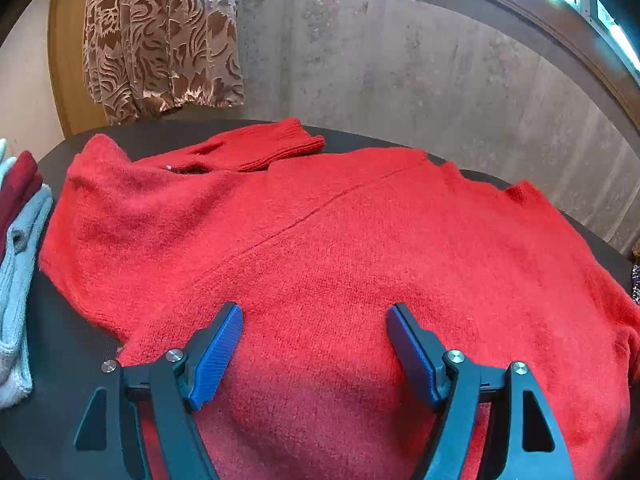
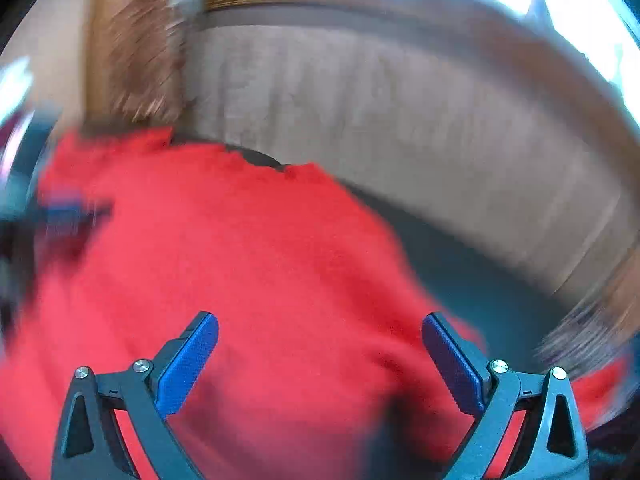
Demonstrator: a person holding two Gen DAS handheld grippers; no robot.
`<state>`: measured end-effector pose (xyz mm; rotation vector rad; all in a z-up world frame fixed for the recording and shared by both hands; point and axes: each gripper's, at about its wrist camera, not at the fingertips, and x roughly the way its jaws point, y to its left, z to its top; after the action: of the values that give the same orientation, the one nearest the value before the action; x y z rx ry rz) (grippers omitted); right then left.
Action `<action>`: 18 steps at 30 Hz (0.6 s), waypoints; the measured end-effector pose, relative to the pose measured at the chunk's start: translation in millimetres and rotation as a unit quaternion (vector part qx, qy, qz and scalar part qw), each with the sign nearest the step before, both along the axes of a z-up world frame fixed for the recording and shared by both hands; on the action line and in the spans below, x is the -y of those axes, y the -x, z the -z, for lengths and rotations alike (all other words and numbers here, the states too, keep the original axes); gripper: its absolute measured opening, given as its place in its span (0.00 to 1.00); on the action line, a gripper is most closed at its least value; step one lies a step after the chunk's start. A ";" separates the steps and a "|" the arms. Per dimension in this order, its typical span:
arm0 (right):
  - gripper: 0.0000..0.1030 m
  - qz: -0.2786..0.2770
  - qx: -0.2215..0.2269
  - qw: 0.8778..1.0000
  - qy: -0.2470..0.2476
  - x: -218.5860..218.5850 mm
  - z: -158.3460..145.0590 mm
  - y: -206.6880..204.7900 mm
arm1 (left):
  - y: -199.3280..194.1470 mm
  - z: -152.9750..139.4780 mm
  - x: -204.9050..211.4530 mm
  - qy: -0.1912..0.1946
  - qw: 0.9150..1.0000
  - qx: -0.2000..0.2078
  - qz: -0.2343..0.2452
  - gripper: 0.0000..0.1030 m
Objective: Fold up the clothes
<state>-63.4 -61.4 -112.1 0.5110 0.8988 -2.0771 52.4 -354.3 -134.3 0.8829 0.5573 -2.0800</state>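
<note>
A fuzzy red knit sweater (image 1: 320, 240) lies spread over a dark round table (image 1: 56, 344), with a seam running diagonally across it. A ribbed sleeve cuff (image 1: 288, 140) is folded onto it at the far side. My left gripper (image 1: 314, 316) hovers over the near part of the sweater, its blue pads (image 1: 218, 356) wide apart and pinching no cloth. In the motion-blurred right wrist view, my right gripper (image 2: 320, 328) is spread wide open above the same sweater (image 2: 240, 260), with nothing between its pads (image 2: 188, 364).
A stack of folded clothes (image 1: 18, 240) in dark red, pale blue and white sits at the table's left edge. Behind the table are a grey wall (image 1: 400, 80) and a brown patterned curtain (image 1: 160, 40). Bare dark tabletop (image 2: 472, 280) shows right of the sweater.
</note>
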 end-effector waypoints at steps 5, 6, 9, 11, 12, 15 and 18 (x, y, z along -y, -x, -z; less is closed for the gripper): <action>1.00 -0.023 -0.092 0.983 -0.156 -69.3 11.3 12.4 | 1.3 -0.2 0.8 0.000 1.000 -0.001 0.000 0.74; 1.00 -0.018 -0.092 0.980 -0.173 -77.9 15.8 19.4 | 1.6 -0.3 0.5 0.000 1.000 -0.001 0.000 0.74; 1.00 -0.004 -0.090 0.975 -0.202 -87.6 27.5 41.6 | 3.2 -0.8 0.4 0.000 1.000 0.000 -0.001 0.74; 1.00 0.003 -0.089 0.974 -0.209 -83.8 33.2 54.5 | 4.2 -0.8 1.0 -0.001 1.000 0.001 -0.001 0.74; 1.00 0.007 -0.093 0.973 -0.212 -80.6 35.3 60.4 | 5.0 -1.1 1.4 -0.001 1.000 0.001 -0.002 0.74; 1.00 0.039 -0.029 0.978 -0.203 -72.2 32.9 89.4 | 5.7 -2.0 3.1 -0.001 1.000 0.000 0.000 0.74; 0.68 0.088 0.101 0.975 -0.176 -67.9 20.9 126.1 | 6.6 -2.4 3.7 -0.001 1.000 -0.001 0.000 0.74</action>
<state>-189.5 6.5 -133.0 1.0028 1.1404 -1.9800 45.8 -358.1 -131.9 0.8815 0.5600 -2.0804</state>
